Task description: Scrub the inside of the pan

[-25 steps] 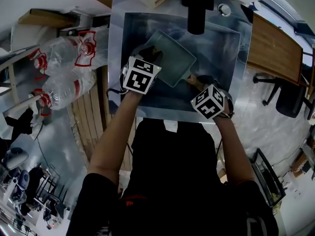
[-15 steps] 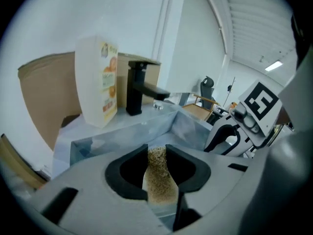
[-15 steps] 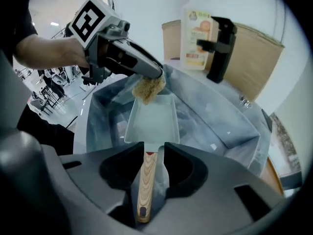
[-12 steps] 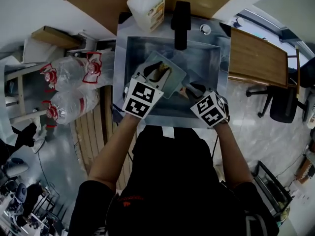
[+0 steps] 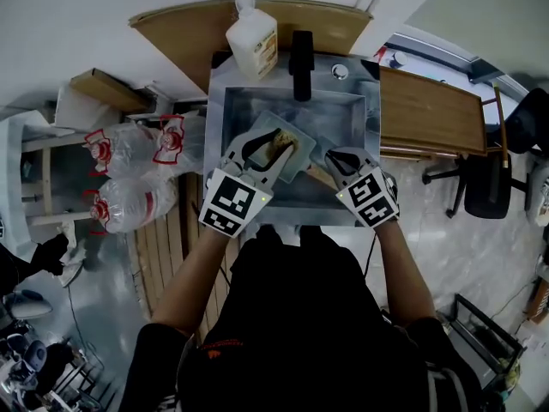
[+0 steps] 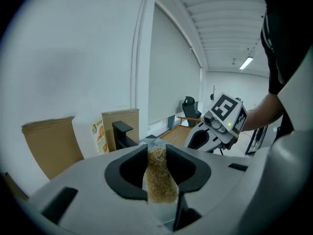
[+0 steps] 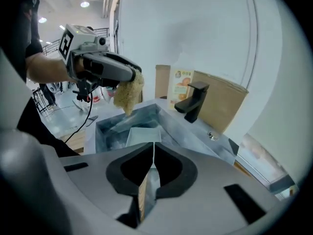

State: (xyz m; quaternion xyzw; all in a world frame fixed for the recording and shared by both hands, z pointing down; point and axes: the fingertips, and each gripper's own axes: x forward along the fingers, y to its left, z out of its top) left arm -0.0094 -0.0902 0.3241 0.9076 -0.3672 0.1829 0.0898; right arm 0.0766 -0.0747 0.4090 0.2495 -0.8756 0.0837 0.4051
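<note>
A square grey-green pan (image 5: 302, 154) lies in the steel sink (image 5: 347, 118), also seen in the right gripper view (image 7: 142, 133). Its wooden handle (image 5: 319, 176) points toward me. My right gripper (image 5: 333, 166) is closing its jaws, and the pads press on that handle (image 7: 145, 195). My left gripper (image 5: 271, 154) is shut on a tan scrub sponge (image 5: 281, 147), held over the pan's near left part. The left gripper view shows the sponge (image 6: 157, 177) pinched between the jaws. Whether the sponge touches the pan I cannot tell.
A black tap (image 5: 301, 63) stands at the sink's back, a white soap bottle (image 5: 251, 37) to its left. Bagged plastic bottles (image 5: 129, 157) lie on the floor at left. A wooden counter (image 5: 429, 110) and an office chair (image 5: 506, 153) are at right.
The left gripper has carried the sponge from the pan's left edge to over its inside. The right gripper's jaws have closed on the pan's handle. The head camera has drawn back.
</note>
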